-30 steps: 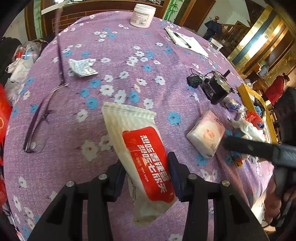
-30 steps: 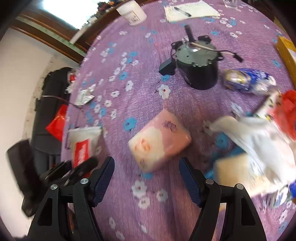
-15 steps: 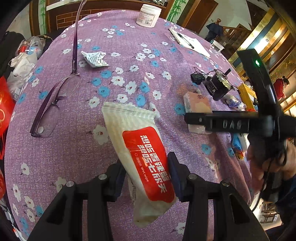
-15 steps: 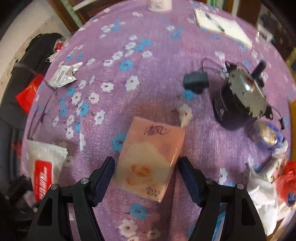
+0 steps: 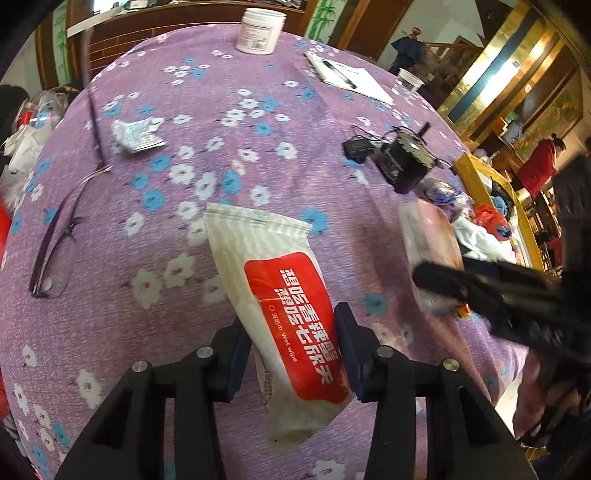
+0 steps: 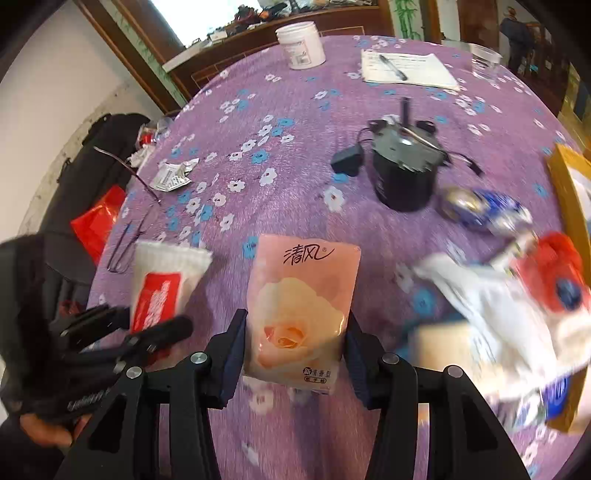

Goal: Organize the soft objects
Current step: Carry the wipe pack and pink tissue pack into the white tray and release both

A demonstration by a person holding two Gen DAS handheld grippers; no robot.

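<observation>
My left gripper (image 5: pixel 290 347) is shut on a white wet wipe pack with a red label (image 5: pixel 280 302) and holds it above the purple flowered tablecloth (image 5: pixel 207 110). My right gripper (image 6: pixel 295 343) is shut on a pink tissue pack with a rose print (image 6: pixel 301 302), lifted over the cloth. The pink pack shows blurred at the right of the left wrist view (image 5: pixel 430 243). The wet wipe pack (image 6: pixel 162 284) and the left gripper (image 6: pixel 122 332) show at the left of the right wrist view.
A black motor with wires (image 6: pixel 404 170), glasses (image 5: pixel 62 229), a crumpled wrapper (image 5: pixel 136 134), a white jar (image 5: pixel 260 29), a notepad with a pen (image 6: pixel 406 68) and a plastic cup (image 5: pixel 406 83) lie on the cloth. A heap of bags and packets (image 6: pixel 517 295) lies at the right.
My right gripper has closed on the pink tissue pack and lifted it off the cloth. My left gripper still holds the wet wipe pack.
</observation>
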